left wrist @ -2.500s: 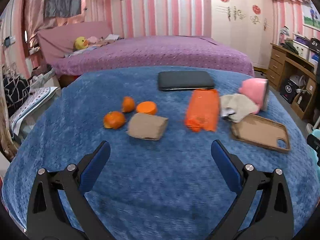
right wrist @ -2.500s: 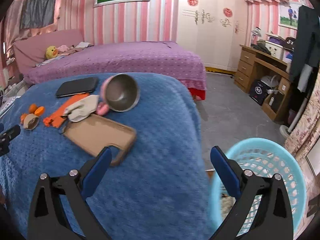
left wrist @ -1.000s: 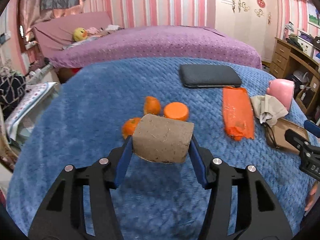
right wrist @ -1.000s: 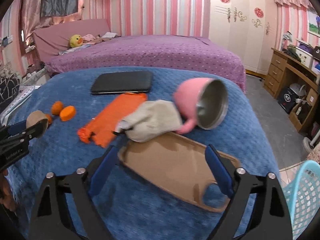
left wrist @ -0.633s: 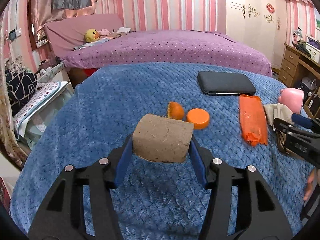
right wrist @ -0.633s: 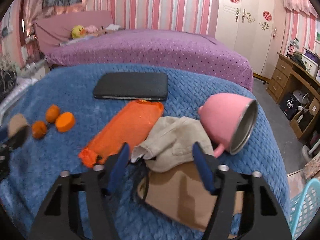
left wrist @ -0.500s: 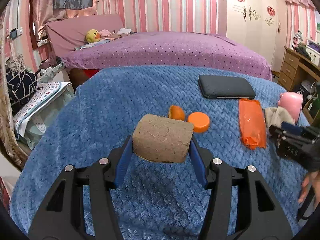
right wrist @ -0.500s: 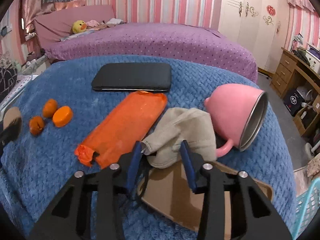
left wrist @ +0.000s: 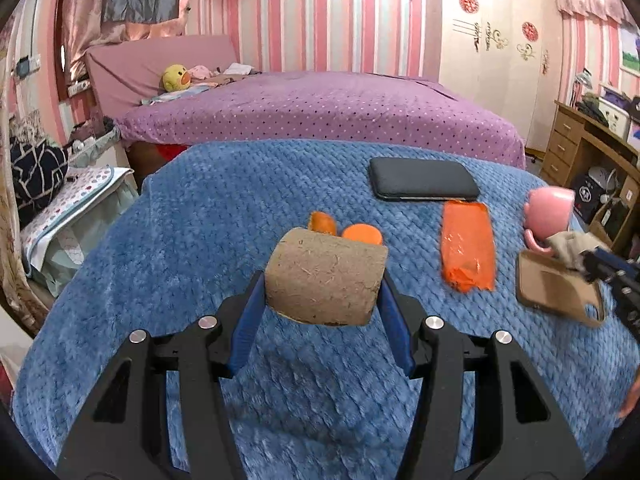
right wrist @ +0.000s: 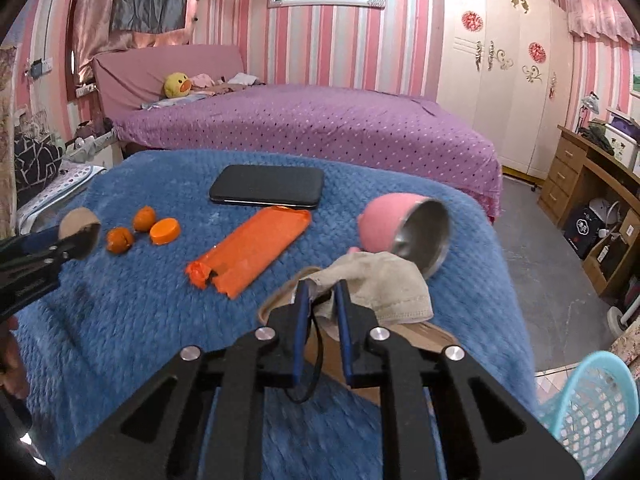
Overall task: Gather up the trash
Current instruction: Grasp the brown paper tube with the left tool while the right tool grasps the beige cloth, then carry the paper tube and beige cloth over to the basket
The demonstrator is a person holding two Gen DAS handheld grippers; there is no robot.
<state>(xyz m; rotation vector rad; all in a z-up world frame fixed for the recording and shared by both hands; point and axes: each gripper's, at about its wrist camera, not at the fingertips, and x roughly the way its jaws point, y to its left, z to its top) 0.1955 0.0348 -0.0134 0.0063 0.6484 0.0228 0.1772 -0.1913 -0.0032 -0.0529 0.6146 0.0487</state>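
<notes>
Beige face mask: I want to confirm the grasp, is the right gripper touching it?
Touching. Right wrist view: the right gripper has its blue fingers pinching the beige face mask's edge.

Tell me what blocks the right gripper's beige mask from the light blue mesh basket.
Nothing visible does. The right gripper holds the beige face mask over the table's blue blanket; the light blue mesh basket stands open beyond its right edge.

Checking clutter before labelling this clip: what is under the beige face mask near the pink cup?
The beige face mask, pinched by the right tongs, lies over a brown cutting board and touches the tipped pink cup. Anything else beneath the mask is covered by it and by the tongs.
</notes>
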